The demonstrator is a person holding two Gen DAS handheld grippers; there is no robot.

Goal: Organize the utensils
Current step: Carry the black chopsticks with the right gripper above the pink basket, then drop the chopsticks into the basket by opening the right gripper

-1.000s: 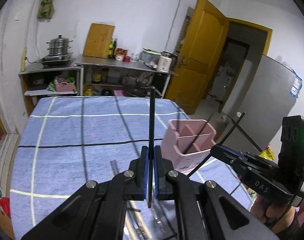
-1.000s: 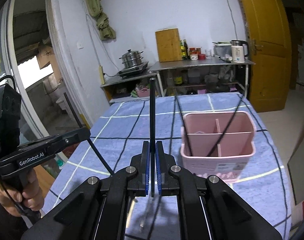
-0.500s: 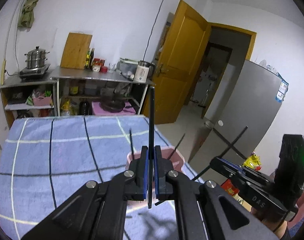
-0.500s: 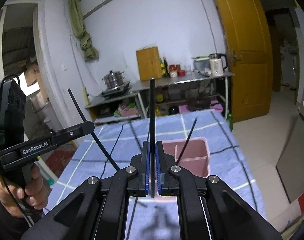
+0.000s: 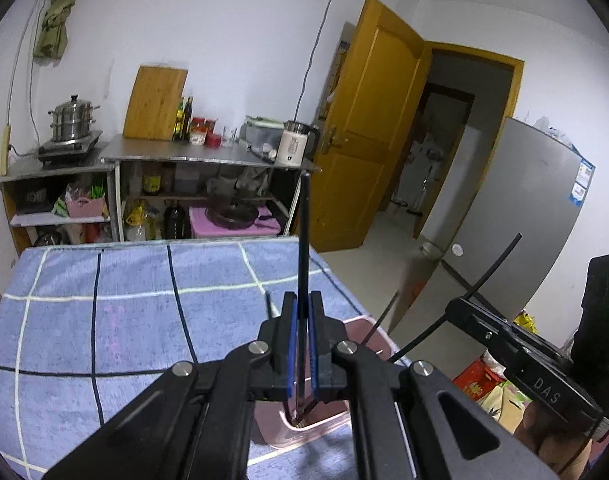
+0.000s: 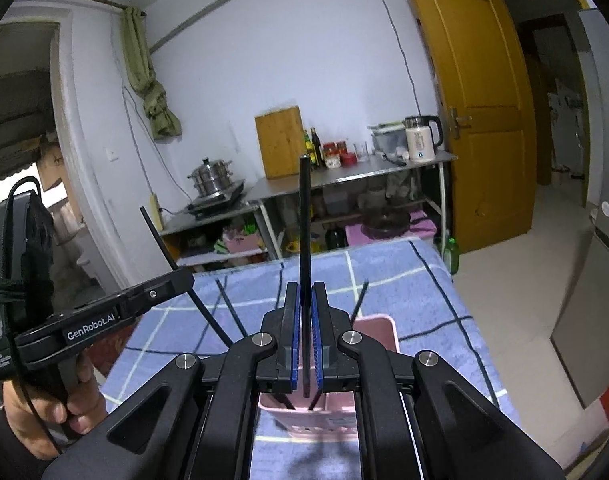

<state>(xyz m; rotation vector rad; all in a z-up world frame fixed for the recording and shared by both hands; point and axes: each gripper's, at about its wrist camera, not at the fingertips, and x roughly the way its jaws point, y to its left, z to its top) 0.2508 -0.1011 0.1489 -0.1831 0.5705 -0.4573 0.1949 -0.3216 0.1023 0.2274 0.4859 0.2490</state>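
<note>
My left gripper (image 5: pixel 300 344) is shut on a black chopstick (image 5: pixel 303 240) that stands upright, its lower end over the pink utensil holder (image 5: pixel 368 332). My right gripper (image 6: pixel 306 340) is shut on another black chopstick (image 6: pixel 304 220), also upright above the same holder (image 6: pixel 378 328). Two more black chopsticks (image 6: pixel 358 300) lean inside the holder. Each gripper shows in the other's view: the right one (image 5: pixel 464 312) at the right, the left one (image 6: pixel 180 280) at the left, each with its chopstick through the jaws.
The holder stands near the right edge of a table covered with a blue checked cloth (image 5: pixel 104 320). Behind are a steel shelf (image 5: pixel 208 156) with bottles, a kettle and a cutting board, a yellow door (image 5: pixel 368 120) and a grey fridge (image 5: pixel 536 208).
Both grippers have risen and moved over the holder, which now sits low beneath the jaws. The views tilted up toward the room. Both chopsticks stay gripped.
</note>
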